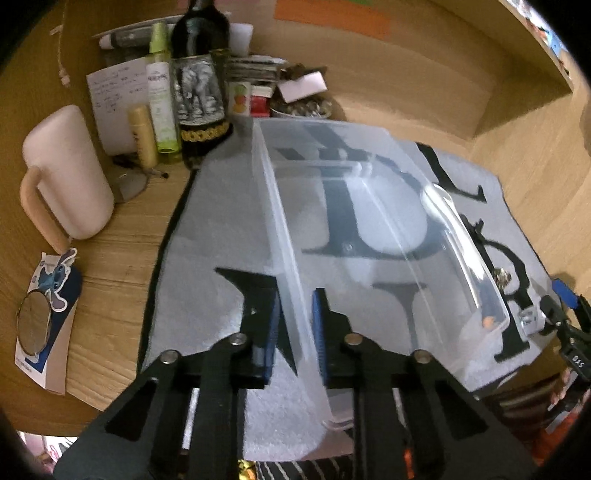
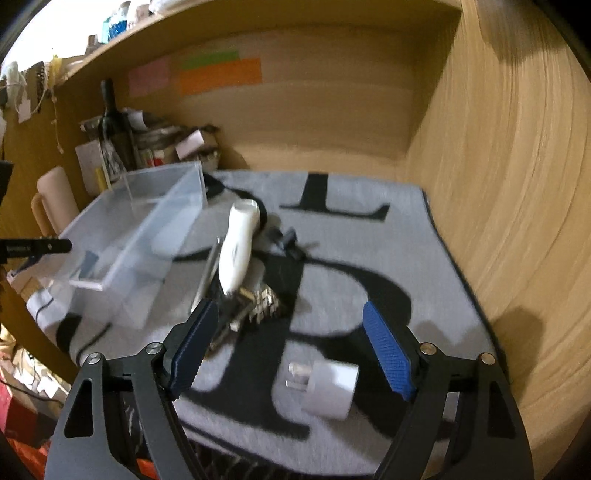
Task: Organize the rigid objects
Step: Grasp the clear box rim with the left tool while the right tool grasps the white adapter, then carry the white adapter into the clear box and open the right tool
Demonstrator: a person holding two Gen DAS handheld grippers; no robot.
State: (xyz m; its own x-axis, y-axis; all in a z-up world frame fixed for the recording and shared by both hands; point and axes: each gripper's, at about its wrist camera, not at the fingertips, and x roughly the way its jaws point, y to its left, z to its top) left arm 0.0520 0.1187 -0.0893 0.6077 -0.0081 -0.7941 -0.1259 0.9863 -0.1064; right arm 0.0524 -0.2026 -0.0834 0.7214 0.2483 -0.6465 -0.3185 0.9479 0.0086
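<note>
Worktop [image 1: 122, 236] under a grey lettered cloth [image 2: 369, 258] carries a clear plastic bin [image 1: 369, 221]. Left tool [image 1: 295, 325] clenched on the bin's near wall. Right tool [image 2: 291, 343] spread wide, gripping nothing, above a white plug adapter [image 2: 328, 387] on the cloth.

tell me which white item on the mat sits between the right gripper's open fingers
The white plug adapter, prongs showing, lies between the right gripper fingers; the white trimmer lies farther off, beside the clear bin.

A wooden bench [image 2: 491, 236] stands in a wooden alcove. On its back wall [image 2: 332, 122], above the bench, stick coloured paper notes [image 2: 219, 75]. A shelf [image 2: 258, 14] runs above them.
</note>
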